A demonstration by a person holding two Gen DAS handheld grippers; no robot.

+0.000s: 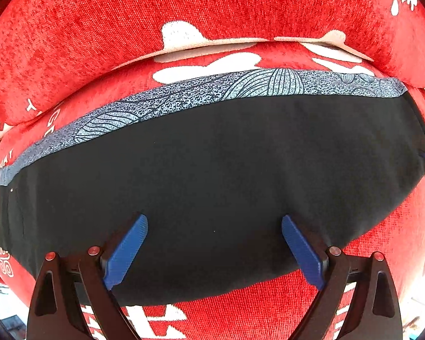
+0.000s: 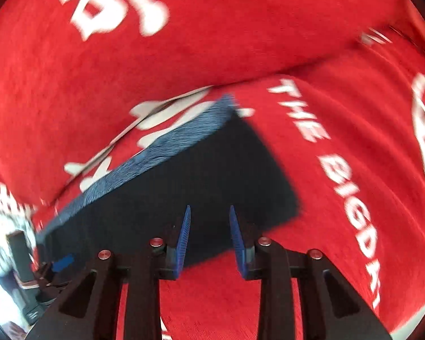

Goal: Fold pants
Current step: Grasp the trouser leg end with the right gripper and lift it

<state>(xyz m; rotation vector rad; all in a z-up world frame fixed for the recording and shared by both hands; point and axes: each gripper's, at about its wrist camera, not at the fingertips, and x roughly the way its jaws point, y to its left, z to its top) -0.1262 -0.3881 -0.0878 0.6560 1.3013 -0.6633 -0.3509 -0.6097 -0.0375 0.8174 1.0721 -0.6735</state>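
The black pants (image 1: 212,175) lie folded flat on a red sofa seat, with a blue-white patterned band (image 1: 201,90) along their far edge. My left gripper (image 1: 214,221) is open and empty, its blue fingers (image 1: 127,249) spread wide just above the near edge of the pants. In the blurred right wrist view the pants (image 2: 184,175) lie as a dark slab with the band (image 2: 167,147) on the far left side. My right gripper (image 2: 209,212) is open with a narrow gap, empty, over the near right part of the pants. The left gripper also shows at the lower left there (image 2: 53,266).
The red plush sofa seat (image 1: 269,306) with white lettering carries the pants. Its backrest cushion (image 1: 184,2) rises right behind them. In the right wrist view the seat (image 2: 354,170) extends to the right. Blurred room clutter (image 2: 5,255) shows past the seat's left edge.
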